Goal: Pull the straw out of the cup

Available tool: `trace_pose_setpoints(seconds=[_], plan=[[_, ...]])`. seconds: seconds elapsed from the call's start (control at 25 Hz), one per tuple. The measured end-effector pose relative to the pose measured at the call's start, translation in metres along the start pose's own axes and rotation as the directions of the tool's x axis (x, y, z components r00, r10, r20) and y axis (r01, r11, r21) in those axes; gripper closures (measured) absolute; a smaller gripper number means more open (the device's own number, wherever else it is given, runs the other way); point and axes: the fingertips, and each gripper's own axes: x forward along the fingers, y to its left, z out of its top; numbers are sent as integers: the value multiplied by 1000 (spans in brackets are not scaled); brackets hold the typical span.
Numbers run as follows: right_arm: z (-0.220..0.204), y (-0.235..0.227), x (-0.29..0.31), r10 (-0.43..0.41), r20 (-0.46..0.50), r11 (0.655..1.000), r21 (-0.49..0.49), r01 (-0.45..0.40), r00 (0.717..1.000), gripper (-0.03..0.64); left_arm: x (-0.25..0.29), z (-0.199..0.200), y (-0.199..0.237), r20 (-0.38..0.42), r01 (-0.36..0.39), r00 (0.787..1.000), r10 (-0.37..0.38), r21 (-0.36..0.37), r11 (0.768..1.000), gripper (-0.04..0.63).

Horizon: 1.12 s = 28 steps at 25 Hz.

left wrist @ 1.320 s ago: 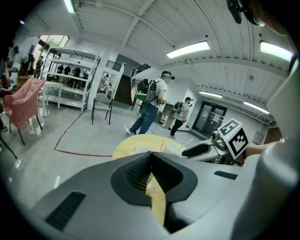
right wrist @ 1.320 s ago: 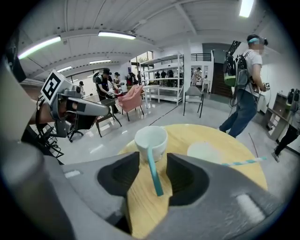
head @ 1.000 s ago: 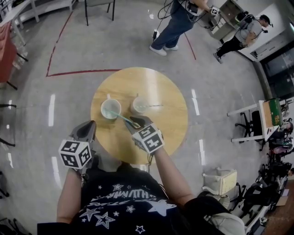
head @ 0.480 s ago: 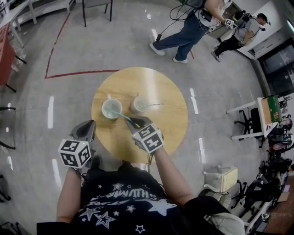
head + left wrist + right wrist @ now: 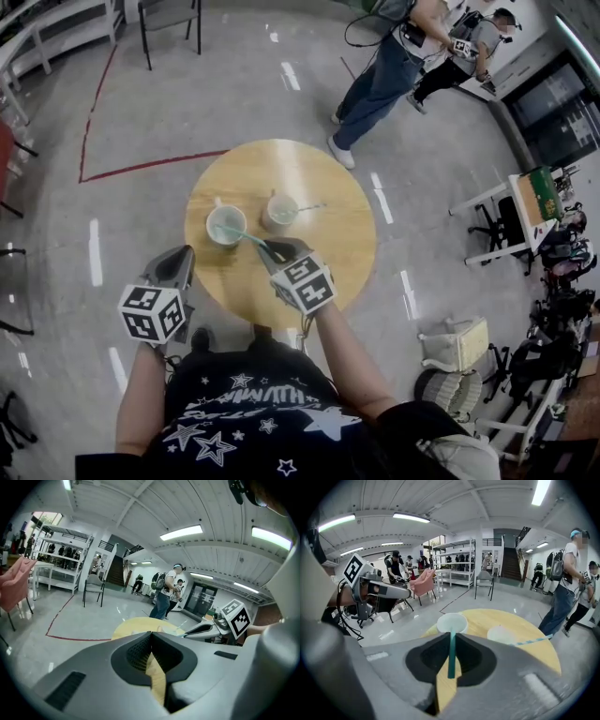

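Obliquely downward, right gripper point(image 5: 451, 638) on straw point(image 5: 451, 660)

Cup point(image 5: 226, 225): white, open-topped, stood upright on the round wooden bench point(image 5: 328, 267), at 9 o'clock from its middle.
Straw point(image 5: 246, 236): teal, straight, lower end in the cup, leaned out toward 4 o'clock.
Grip: upper end pinched by the right hand-held gripper point(image 5: 273, 251), whose jaws have just been closed on it.

Teal straw point(image 5: 451, 654), wht cup point(image 5: 444, 620), yellow-wood tbl point(image 5: 323, 178), blk/wht marker cubes point(image 5: 152, 314).
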Motion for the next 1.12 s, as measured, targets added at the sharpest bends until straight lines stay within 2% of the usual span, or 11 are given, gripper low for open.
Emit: trace_pose_setpoints(seconds=[0.4, 0.8, 0.92, 1.12], plan=[[8, 19, -16, -141, 16, 986, 89, 139, 990, 586, -14, 4, 10, -35, 133, 991, -132, 19, 991, 589], [3, 33, -24, -307, -13, 942, 140, 305, 952, 585, -16, -2, 24, -107, 277, 957, -269, 69, 958, 589], [5, 34, -28, -324, -17, 936, 143, 323, 946, 586, -14, -3, 22, -123, 301, 949, -291, 74, 951, 589], [7, 35, -35, -321, 1, 937, 147, 318, 947, 586, -12, -3, 15, -121, 307, 947, -297, 78, 948, 589]])
